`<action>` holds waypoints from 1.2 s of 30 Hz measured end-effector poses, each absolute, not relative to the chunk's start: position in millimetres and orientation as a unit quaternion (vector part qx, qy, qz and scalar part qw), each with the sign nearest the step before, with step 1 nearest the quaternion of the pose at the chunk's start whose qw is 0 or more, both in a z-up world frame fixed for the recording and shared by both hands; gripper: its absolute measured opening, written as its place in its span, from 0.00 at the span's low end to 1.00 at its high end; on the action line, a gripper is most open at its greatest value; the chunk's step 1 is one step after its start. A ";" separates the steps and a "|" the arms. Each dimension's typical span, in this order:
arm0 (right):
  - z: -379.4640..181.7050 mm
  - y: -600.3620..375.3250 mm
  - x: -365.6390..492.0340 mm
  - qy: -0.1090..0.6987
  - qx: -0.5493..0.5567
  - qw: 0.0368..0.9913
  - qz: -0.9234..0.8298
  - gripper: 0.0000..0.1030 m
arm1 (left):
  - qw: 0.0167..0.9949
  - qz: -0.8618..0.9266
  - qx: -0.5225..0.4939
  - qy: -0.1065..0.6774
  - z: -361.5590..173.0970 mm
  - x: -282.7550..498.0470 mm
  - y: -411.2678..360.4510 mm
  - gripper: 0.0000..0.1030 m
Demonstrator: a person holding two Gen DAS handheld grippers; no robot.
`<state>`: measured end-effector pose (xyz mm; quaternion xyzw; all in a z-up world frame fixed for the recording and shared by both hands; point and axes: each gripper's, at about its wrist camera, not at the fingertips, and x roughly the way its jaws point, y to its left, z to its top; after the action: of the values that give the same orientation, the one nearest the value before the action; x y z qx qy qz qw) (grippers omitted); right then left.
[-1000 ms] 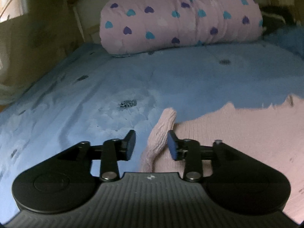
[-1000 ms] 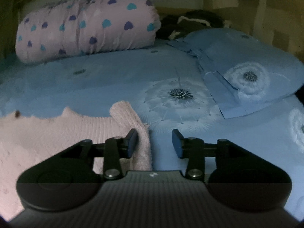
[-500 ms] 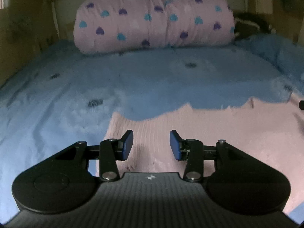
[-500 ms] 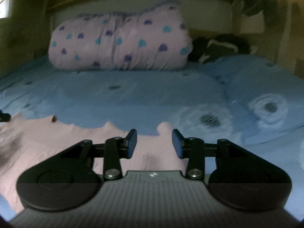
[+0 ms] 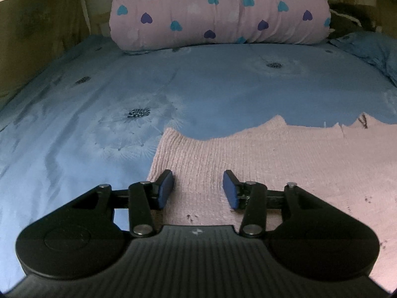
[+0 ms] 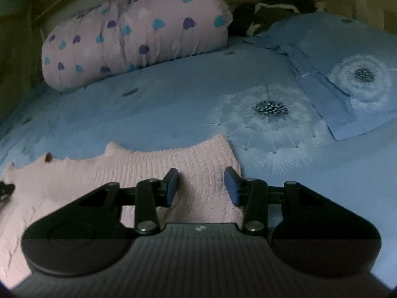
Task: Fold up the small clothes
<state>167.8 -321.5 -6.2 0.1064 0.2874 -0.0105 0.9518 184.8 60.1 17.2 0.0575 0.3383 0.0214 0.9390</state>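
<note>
A pale pink knitted garment (image 5: 273, 154) lies spread flat on the blue bedsheet (image 5: 99, 114). My left gripper (image 5: 197, 188) is open and empty, low over the garment's left part, with its left finger near the garment's left edge. In the right wrist view the same pink garment (image 6: 158, 171) fills the lower left. My right gripper (image 6: 201, 187) is open and empty over the garment's right end, its right finger near the edge. The garment's near part is hidden under both gripper bodies.
A rolled pink quilt with blue and purple hearts (image 5: 218, 10) lies across the head of the bed, also in the right wrist view (image 6: 134, 37). A blue dandelion-print pillow (image 6: 347, 74) sits at the right. Dark clothes (image 6: 263, 12) lie behind it. A wall (image 5: 37, 24) borders the bed's left.
Both grippers moved inward from the garment's outer sleeve ends to above its body, then shifted slightly. The left sleeve that stood bunched up now lies flat. Both jaws stayed open.
</note>
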 end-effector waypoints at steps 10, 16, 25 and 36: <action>28.8 -307.8 128.6 0.270 0.123 0.954 -0.050 0.51 | 0.933 0.013 0.034 0.357 62.6 142.4 56.3 0.71; 47.6 -295.4 89.7 0.271 0.149 0.950 -0.037 0.52 | 0.930 0.021 0.047 0.365 85.2 105.4 59.3 0.73; 45.2 -269.3 32.3 0.308 0.130 0.941 -0.051 0.58 | 0.926 0.002 0.060 0.372 65.1 72.0 65.3 0.81; 14.4 -263.7 10.7 0.337 0.184 0.916 -0.117 0.58 | 0.924 -0.022 0.011 0.381 50.3 67.0 92.7 0.82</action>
<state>10.7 -263.7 14.4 0.1837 0.3367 -0.1169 0.9161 67.0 92.7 50.3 0.0110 0.3813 -0.0224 0.9241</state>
